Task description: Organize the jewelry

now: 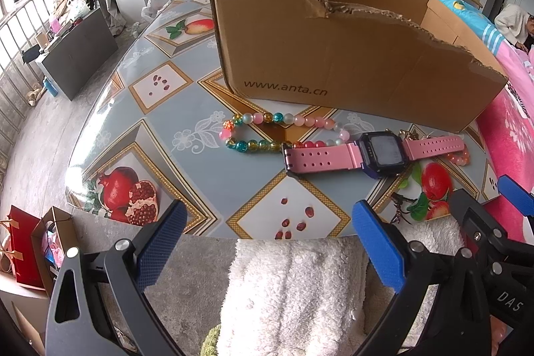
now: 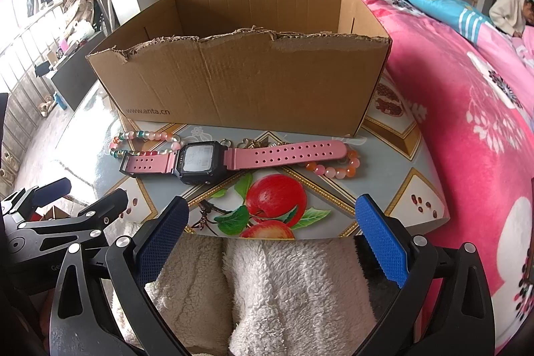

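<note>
Left wrist view shows the left tool (image 1: pixel 268 242) held wide open with nothing between its blue pads, hovering off the near edge of the surface (image 1: pixel 187 169) above a white fleecy cloth (image 1: pixel 293 289). From the right wrist, the right tool (image 2: pixel 272 242) is spread just as wide and holds nothing too, hanging over the same near edge. On the fruit-patterned surface lies a pink-strapped watch (image 2: pixel 213 159) with a dark square face, stretched flat in front of a torn cardboard box (image 2: pixel 247 82). A multicoloured bead bracelet (image 1: pixel 263 132) sits just beside the watch's buckle end, partly tucked under the strap, and an orange and pink bead bracelet (image 2: pixel 337 169) peeks out under the other end. A small gold-coloured chain piece (image 2: pixel 257 143) lies between the watch and the box. A pink floral bed (image 2: pixel 467 95) runs alongside.
</note>
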Motion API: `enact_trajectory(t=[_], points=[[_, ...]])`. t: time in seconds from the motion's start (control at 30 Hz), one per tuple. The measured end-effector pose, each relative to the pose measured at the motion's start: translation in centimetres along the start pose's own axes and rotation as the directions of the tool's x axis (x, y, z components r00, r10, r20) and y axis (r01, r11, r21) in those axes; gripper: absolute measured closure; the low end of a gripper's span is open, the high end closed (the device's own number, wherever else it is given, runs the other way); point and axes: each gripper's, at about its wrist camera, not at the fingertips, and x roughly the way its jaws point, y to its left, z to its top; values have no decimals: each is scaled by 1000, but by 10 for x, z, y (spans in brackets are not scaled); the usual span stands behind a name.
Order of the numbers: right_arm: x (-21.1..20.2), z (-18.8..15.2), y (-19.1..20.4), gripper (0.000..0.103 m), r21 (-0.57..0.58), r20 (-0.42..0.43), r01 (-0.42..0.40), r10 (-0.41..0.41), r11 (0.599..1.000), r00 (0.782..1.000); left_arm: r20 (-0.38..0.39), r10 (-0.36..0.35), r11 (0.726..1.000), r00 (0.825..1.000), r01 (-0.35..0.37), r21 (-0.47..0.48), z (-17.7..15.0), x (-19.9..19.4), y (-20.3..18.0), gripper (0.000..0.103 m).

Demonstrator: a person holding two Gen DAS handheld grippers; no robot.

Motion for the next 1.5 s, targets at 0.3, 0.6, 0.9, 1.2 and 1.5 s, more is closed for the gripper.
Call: enact_trajectory(t=[0.3,0.6,0.9,1.2,1.5], points=[[0,0,0,7,1,0,0,0,1000,1000,0,0,1000,1000,0,-1,0,0,0,6],[-1,-1,-2,7,2,0,-1,1,1000,1000,0,-1,1000,1000,1,0,0,0,0,6],[-2,-1,-3,7,2,1,-1,1,1000,1000,2,0,1000,1000,0,0,1,-1,-2,6],[-2,1,-5,7,1,-1,-1,1,1000,1000,2,0,1000,1000,0,0,0,-1,-2,6],[-3,3,-6,7,1,1,-1,1,1000,1000,3,-1,1000,1000,1,0,0,-1,-2,6]])
